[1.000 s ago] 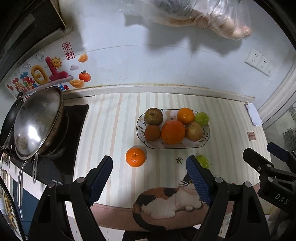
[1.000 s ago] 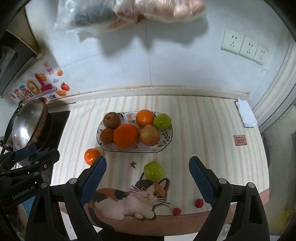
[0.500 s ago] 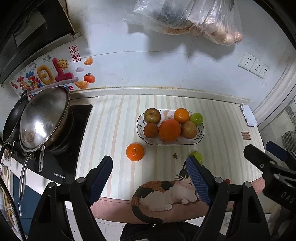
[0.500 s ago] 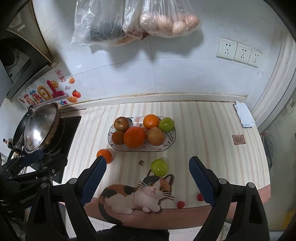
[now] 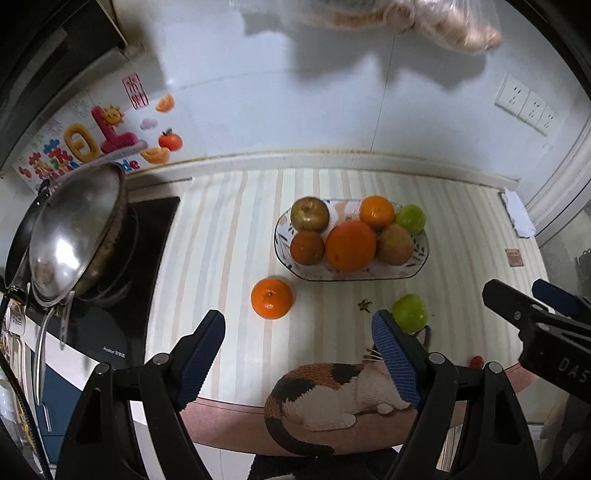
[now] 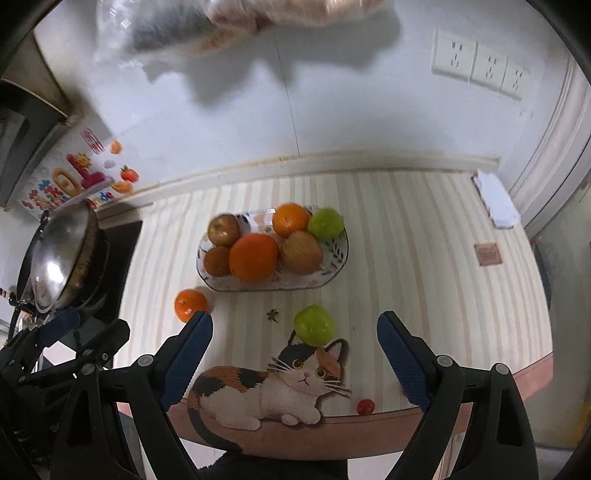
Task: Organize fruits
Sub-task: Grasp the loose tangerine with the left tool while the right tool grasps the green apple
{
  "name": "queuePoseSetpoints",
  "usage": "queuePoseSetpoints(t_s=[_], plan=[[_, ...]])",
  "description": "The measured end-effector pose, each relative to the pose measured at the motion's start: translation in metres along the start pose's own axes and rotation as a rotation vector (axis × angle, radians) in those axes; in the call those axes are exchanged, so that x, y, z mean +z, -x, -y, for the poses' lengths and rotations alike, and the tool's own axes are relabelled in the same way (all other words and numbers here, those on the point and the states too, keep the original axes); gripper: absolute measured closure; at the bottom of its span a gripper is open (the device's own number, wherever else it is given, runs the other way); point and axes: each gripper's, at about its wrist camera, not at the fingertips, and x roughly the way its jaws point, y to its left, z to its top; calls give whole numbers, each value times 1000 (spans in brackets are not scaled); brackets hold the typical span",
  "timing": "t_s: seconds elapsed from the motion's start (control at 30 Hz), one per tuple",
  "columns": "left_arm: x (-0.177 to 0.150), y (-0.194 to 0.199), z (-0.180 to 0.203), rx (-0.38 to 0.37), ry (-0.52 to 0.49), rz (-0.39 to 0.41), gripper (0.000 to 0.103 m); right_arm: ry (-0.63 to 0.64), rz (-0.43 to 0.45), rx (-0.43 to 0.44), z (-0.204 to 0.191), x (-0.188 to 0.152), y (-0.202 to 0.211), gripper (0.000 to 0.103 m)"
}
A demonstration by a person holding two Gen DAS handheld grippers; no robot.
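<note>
Nearest the cameras: left gripper and right gripper both spread wide, nothing between the fingers, held above the front edge of the tabletop. The spread looks like readiness for round fruit, each gripper roughly lined up with one loose piece. Just beyond the printed cat on the tabletop edge, a small red fruit lies to the right of the cat's paws. Next out, the loose green apple sits touching the top of the cat's head, between the right gripper's fingers in line of sight but well below them. The loose tangerine rests just beside the near-left corner of the fruit plate, ahead of the left gripper. The plate already holds six fruits packed close together, large orange at front centre; free room appears only along the front rim, so placing the loose pieces will likely need care to avoid rolling. Far left: wok on the stove. Against the wall: bags hanging above, blurred. Versus half a second ago: both views have dropped closer to the tabletop and tilted down, so fruit appears larger and bags are now cut off at the top; no fruit has moved; gripper opening unchanged.
</note>
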Motion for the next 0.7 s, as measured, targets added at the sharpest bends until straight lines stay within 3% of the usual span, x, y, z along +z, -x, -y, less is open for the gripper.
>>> queuePoseSetpoints(t_s=[0.2,0.37,0.57,0.7], plan=[[6,-61,-10,2,35,-124,22,-46,-138,2,17,0,-76,10],[9,-119,-39,-9,134,-263,22,-96,-280,6,34,-8,-155,10],[9,-173,-71,-33,227,-398,22,-133,-388,-8,44,-20,-221,11],[6,-199,-78,-47,253,-453,22,-142,-426,2,45,-24,-246,16]])
